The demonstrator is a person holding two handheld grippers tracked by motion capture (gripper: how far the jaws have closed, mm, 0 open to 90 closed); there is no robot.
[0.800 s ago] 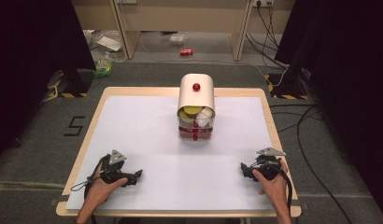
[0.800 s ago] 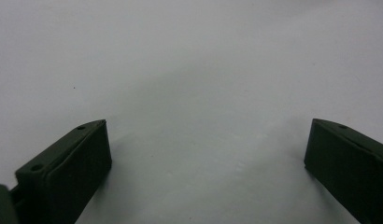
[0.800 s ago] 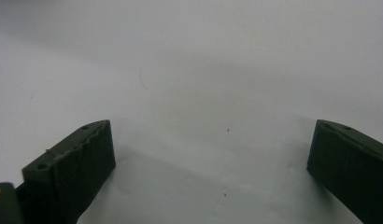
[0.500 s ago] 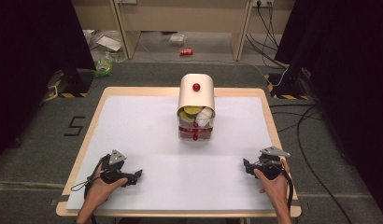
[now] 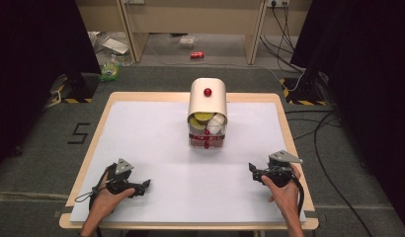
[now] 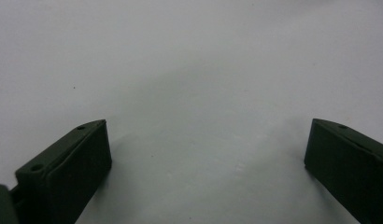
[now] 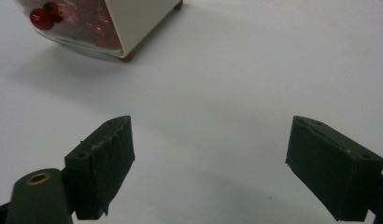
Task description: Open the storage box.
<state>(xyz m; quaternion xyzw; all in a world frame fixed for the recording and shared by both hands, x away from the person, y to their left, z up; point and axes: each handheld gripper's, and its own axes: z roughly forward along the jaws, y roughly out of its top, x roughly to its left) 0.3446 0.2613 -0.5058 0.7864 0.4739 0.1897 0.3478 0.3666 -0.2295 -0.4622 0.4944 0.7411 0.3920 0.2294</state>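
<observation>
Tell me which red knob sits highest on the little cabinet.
The single red knob on the cream roll-top cover, facing the high view. The other red knobs sit lower, on the clear drawer fronts beneath the open compartment.

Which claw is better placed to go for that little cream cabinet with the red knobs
Probably the right claw. Its own view already has the cabinet ahead past open jaws, while the left claw faces bare white table. In the high view both sit low, about equally far away.
</observation>
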